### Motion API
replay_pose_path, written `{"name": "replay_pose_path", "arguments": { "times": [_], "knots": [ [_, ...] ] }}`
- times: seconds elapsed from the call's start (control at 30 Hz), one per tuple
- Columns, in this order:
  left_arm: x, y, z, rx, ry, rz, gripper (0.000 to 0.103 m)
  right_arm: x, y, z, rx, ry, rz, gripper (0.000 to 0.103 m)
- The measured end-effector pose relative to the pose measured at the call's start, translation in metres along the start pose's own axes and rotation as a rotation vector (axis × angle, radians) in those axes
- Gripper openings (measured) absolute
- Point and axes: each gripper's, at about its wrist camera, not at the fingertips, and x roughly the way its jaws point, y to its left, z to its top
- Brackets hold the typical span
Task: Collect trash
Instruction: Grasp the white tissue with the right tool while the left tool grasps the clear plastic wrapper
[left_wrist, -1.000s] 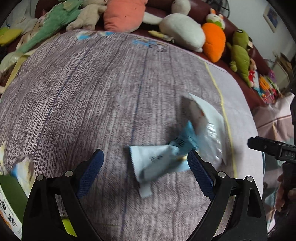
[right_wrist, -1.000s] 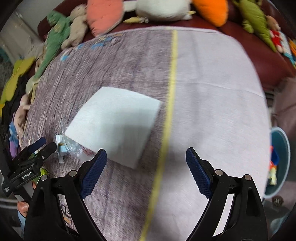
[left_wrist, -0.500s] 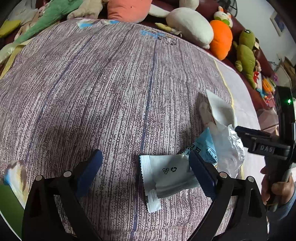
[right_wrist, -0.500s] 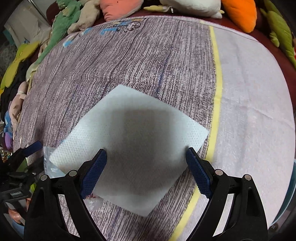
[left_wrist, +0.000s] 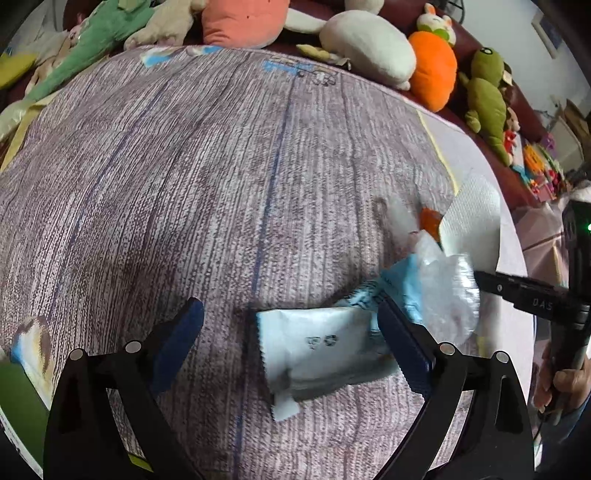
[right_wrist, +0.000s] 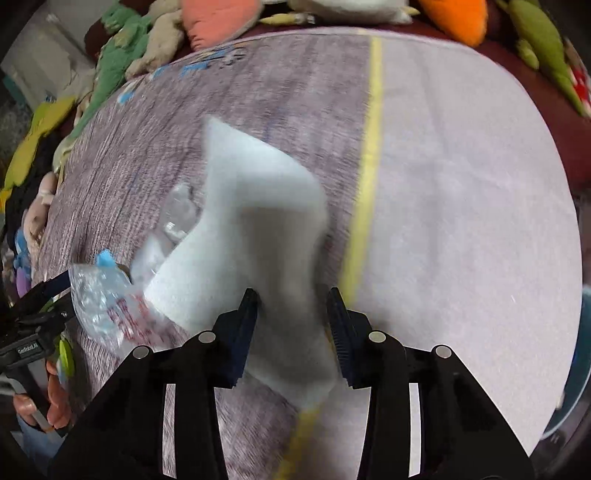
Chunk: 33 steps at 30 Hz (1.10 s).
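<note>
Two hand-held grippers work over a bed covered by a purple-grey woven blanket (left_wrist: 184, 177). Seen from the left wrist camera, the left gripper (left_wrist: 291, 328) has its jaws wide apart, with a pale blue snack wrapper (left_wrist: 317, 350) lying flat on the blanket between them; its long axis runs left to right, its crimped left end free, its right end hidden behind the right-hand finger. Whether that finger touches the wrapper cannot be told. Just right of the wrapper lies a crumpled clear plastic bag (left_wrist: 443, 295), partly blurred, with red print visible in the right wrist view. Beyond it, farther right, a white paper towel (right_wrist: 258, 229) rises off the blanket. The right gripper (right_wrist: 293, 325) is closing on the towel's near end, which sits pinched between its blue pads; the sheet stands up and folds away toward the far left, its long axis running near to far. Motion blur softens the towel's edges. A yellow stripe (right_wrist: 369, 155) divides the blanket from a plain pale sheet (right_wrist: 461, 203) on the right. Stuffed toys (left_wrist: 369, 40) line the far edge of the bed. At the far right edge of the right wrist view, a blue bin rim (right_wrist: 576, 369) is cut off, its contents unseen.
</note>
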Motion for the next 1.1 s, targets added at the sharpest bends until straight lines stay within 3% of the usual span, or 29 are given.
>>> {"name": "replay_pose_path", "arguments": {
  "times": [0.13,0.2,0.23,0.4,0.6,0.83,1.1],
  "knots": [
    [-0.010,-0.010,0.000,0.009,-0.023,0.002,0.095,-0.009,-0.024,-0.014,0.046,-0.002,0.003,0.037],
    [-0.013,-0.016,-0.001,0.022,-0.031,0.006,0.095,-0.014,-0.030,-0.022,0.040,-0.019,-0.021,0.014],
    [-0.015,-0.021,-0.001,0.030,-0.033,0.009,0.095,-0.015,-0.030,-0.024,0.028,-0.016,-0.022,0.011],
    [-0.022,-0.042,0.004,0.067,-0.042,0.004,0.095,-0.029,-0.041,-0.030,0.043,-0.048,0.006,0.010],
    [-0.023,-0.094,0.017,0.193,-0.053,-0.029,0.095,-0.054,-0.061,-0.033,0.076,-0.109,0.011,0.008],
    [0.016,-0.135,0.005,0.286,0.038,-0.018,0.092,-0.078,-0.090,-0.042,0.132,-0.155,0.010,0.008],
    [0.046,-0.158,-0.003,0.300,0.091,-0.003,0.091,-0.082,-0.110,-0.051,0.176,-0.169,0.034,0.008]
  ]
}}
